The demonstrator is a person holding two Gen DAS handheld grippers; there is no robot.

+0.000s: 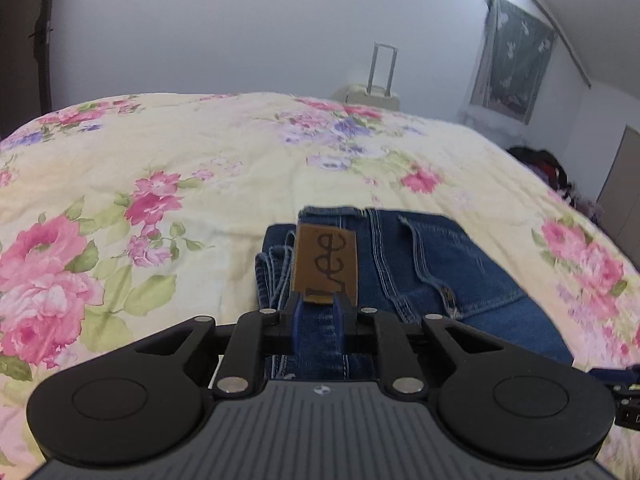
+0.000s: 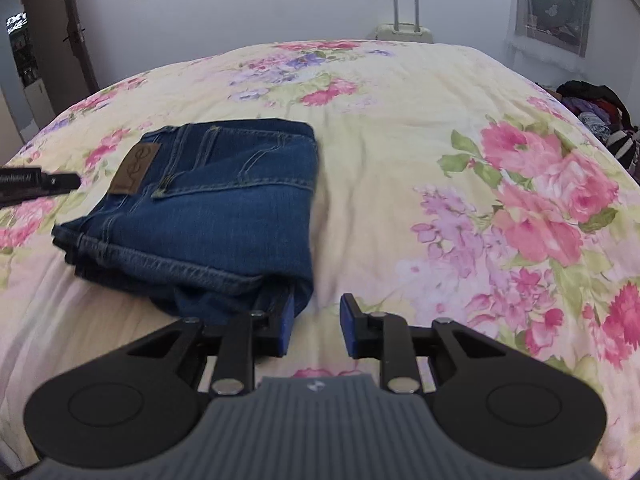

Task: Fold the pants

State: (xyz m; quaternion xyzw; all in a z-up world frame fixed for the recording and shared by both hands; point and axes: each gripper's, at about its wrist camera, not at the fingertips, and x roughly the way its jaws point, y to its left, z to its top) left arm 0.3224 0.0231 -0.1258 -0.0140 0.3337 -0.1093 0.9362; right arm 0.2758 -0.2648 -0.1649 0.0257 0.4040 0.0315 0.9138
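Note:
Blue jeans [image 2: 208,208] lie folded into a compact stack on the floral bedspread [image 2: 400,152], brown leather Lee patch [image 2: 136,170] facing up. In the left wrist view the jeans [image 1: 420,256] lie right in front, and my left gripper [image 1: 318,312] is shut on their waistband just below the patch [image 1: 326,264]. My right gripper [image 2: 314,326] is open and empty, just off the stack's near right corner, its left finger [image 2: 285,328] close beside the denim. The left gripper's tip [image 2: 40,182] shows at the left edge of the right wrist view.
A cream suitcase [image 2: 406,32] with its handle up stands past the far edge of the bed. A pile of dark clothes [image 2: 600,116] lies off the right side. A door [image 2: 76,40] is at the far left, and a wall hanging [image 1: 512,56] at the right.

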